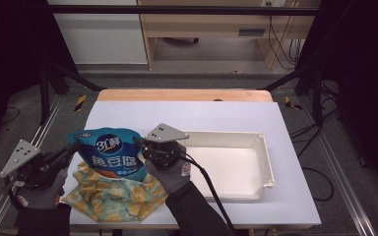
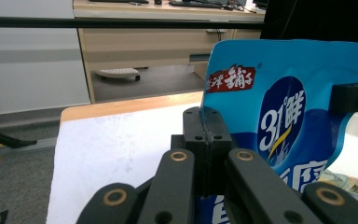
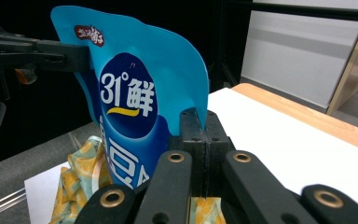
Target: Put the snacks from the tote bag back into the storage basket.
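Your left gripper [image 1: 71,147] and right gripper [image 1: 140,143] are each clenched on a side edge of the blue pouch [image 1: 110,152], held upright above the patterned cloth bag [image 1: 110,196]. This looks like the transfer step. Next, keep both grips firm and carry the pouch level toward the white tray [image 1: 268,162] beyond.

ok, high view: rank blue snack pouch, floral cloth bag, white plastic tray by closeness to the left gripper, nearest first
1. Blue snack pouch: the left gripper pinches its left edge.
2. Yellow-and-green floral cloth bag: just right of the gripper, under the pouch.
3. White plastic tray: far right, beyond the right gripper.
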Available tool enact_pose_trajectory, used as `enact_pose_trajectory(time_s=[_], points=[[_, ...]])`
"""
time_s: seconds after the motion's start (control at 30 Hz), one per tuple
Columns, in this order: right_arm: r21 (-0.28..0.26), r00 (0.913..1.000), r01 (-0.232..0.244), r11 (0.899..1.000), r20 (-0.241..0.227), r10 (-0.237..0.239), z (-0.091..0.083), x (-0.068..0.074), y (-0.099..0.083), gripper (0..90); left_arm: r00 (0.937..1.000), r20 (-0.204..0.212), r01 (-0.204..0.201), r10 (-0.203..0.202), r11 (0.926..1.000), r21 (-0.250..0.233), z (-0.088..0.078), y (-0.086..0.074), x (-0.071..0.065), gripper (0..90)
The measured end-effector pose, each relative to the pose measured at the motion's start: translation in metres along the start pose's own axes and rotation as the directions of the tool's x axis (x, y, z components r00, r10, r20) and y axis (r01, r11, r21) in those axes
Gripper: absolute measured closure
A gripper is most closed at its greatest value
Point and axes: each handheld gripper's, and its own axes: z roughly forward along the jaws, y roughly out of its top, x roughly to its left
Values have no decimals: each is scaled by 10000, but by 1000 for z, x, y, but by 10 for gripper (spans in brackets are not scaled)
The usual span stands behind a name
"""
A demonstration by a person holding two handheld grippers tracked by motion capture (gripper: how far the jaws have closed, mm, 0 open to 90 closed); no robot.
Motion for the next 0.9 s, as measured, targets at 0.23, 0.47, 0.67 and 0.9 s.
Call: enact_pose_trajectory(time_s=[0.23,0.47,0.67,0.9], points=[[-123,9999,137,9998,104,-136,-6,0,9,900,9998,95,-153,155,9997,-198,-5,8,-5,900],[-296,9992,362,9989,183,-356,-12,2,21,900,9998,98,-191,195,9992,-338,-7,20,-7,900],[-491,9983,531,9974,251,-519,-18,3,34,900,9994,51,-351,354,9982,-482,-13,33,-10,900],[-686,9967,778,9946,279,-760,-26,7,50,900,9987,74,-503,509,9964,-690,-20,49,-13,900]])
